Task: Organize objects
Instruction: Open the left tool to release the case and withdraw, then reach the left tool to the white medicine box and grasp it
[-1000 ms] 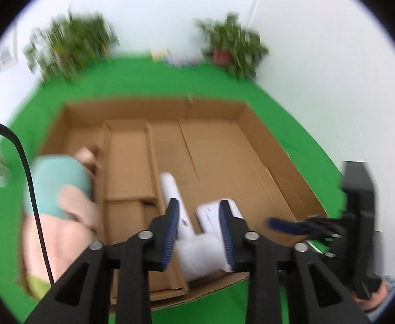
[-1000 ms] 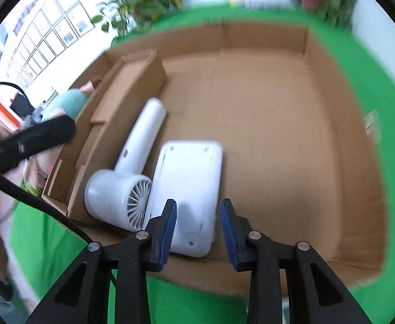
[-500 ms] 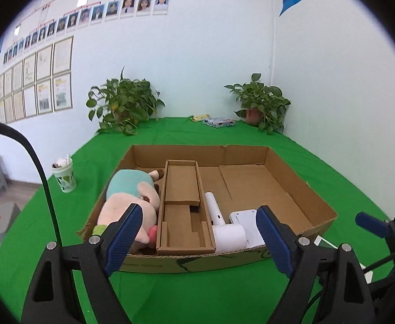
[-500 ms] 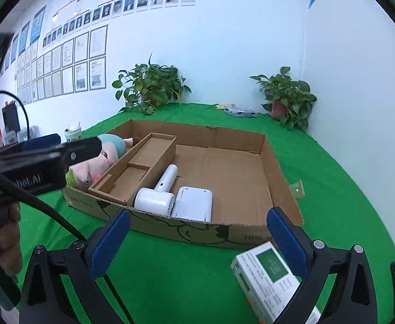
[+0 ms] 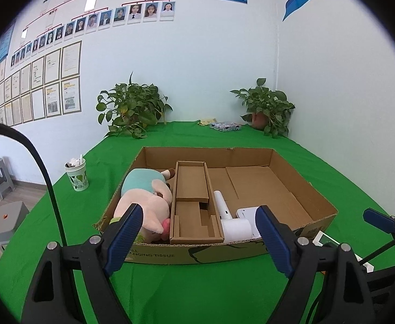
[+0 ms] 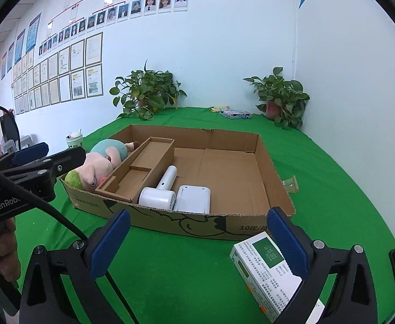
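Grippers, left and right, now both spread wide and empty, pulled back from cardboard box since releasing white device inside; medicine box outside likely next.

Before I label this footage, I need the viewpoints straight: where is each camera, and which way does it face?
Left wrist: on the left tongs, facing the cardboard box and wall; its open blue fingers show.
Right wrist: on the right tongs, further right, same heading; open fingers, plus the left tongs at left.
Shared: box, plush toy, hair dryer, green-and-white carton.
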Available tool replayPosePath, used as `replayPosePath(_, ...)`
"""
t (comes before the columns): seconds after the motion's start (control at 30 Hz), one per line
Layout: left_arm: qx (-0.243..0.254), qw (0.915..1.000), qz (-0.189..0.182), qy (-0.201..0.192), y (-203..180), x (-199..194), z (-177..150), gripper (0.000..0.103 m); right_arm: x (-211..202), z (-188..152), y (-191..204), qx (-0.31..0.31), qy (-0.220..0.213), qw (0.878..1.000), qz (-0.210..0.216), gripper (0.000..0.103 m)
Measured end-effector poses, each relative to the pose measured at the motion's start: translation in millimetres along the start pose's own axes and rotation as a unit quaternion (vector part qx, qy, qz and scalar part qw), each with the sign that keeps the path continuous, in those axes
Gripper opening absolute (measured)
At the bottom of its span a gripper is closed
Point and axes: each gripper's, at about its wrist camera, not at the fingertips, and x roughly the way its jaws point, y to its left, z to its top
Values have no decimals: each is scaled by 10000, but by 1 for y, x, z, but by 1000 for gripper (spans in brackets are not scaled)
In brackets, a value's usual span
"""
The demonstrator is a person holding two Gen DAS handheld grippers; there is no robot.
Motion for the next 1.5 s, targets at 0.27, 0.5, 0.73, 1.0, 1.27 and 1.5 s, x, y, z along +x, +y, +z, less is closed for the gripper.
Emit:
replayPosePath(0.27,236,9993,55,290,-2,11,-9,11,0,-2,-2,44,85,9998,-161,27)
replayPosePath(0.5,66,9999,11,83,-2,4,-8,97,-1,-6,-7,138,-9,9999,-7,95)
replayPosePath(0.73,-130,9995,-116,251,3,10,-9,97,-2,-7,-9,86,19,9997,207,102)
replayPosePath(1.0,11,9987,-340,389,0,13,-20,97,-10,-23,-32,-13,156,9998,103,102)
replayPosePath(1.27,-95,9898,-832,1149,-2,35,-59,97,4,-94,-122,174,1370,9885,-615,102)
replayPosePath(1.5,-229,9832,-1078,1454,-6,42,-72,97,23,-118,-139,479,1788,9827,-12,90)
